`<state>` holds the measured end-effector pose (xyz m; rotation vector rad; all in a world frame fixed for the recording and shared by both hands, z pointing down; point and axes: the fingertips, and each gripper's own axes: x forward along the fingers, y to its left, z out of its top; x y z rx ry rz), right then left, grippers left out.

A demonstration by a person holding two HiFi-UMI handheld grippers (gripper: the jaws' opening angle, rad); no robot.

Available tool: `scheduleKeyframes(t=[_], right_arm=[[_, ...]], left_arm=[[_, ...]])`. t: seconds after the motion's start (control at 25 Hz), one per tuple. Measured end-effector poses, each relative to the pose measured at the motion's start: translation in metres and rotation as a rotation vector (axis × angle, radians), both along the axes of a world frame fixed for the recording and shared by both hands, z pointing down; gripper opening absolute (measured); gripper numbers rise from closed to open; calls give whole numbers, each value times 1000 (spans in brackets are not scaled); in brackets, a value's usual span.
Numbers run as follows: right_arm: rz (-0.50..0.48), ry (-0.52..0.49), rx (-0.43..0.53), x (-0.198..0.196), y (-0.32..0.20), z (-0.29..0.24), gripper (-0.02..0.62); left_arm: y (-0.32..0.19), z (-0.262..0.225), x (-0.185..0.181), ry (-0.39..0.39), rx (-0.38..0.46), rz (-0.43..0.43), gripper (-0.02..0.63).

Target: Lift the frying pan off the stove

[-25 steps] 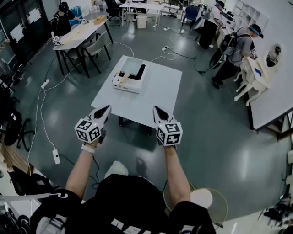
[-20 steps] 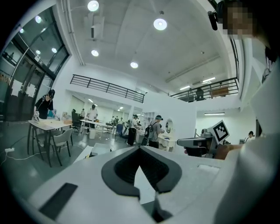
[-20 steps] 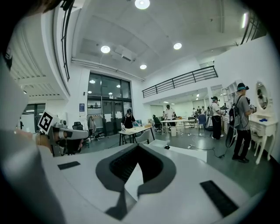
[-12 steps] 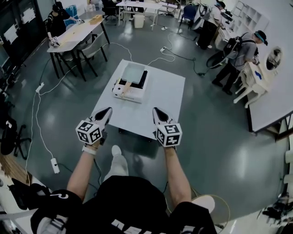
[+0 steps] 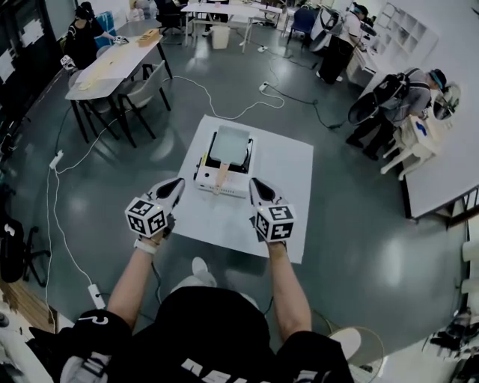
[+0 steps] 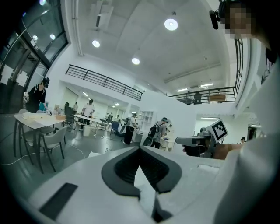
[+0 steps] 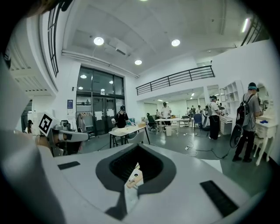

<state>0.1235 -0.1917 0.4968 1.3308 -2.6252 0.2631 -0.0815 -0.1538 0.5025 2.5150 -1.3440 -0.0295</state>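
Note:
The frying pan [image 5: 230, 143], square and grey with a wooden handle [image 5: 221, 175], sits on a white stove [image 5: 238, 184] on a white table [image 5: 288, 176] in the head view. Both grippers hover at the table's near edge, short of the stove. My left gripper [image 5: 178, 182] is shut and empty, left of the handle. My right gripper [image 5: 254, 182] is shut and empty, to the handle's right. In the left gripper view the jaws [image 6: 141, 151] meet, with the right gripper [image 6: 205, 141] beside them. A bit of the wooden handle [image 7: 132, 177] shows below the right gripper's tip [image 7: 138, 151].
A long table [image 5: 112, 56] with chairs stands at the far left, and a person is beside it. White cables [image 5: 56, 194] trail over the grey floor. People [image 5: 393, 97] stand at the right by white furniture [image 5: 441, 157]. More desks [image 5: 224, 10] line the back.
The table and stove have drawn closer and now lie just ahead of both grippers. The grippers keep their place in the view and stay shut.

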Motion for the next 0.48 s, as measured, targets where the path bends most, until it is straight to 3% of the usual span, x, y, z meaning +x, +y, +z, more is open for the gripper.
scheduleKeyframes(t=[0.2, 0.48], right_arm=[[33, -2, -11, -27, -31, 5, -6], [61, -8, -18, -40, -48, 11, -5]], left_arm=[[-35, 8, -30, 21, -3, 21, -2], [-54, 15, -43, 30, -10, 52, -2]])
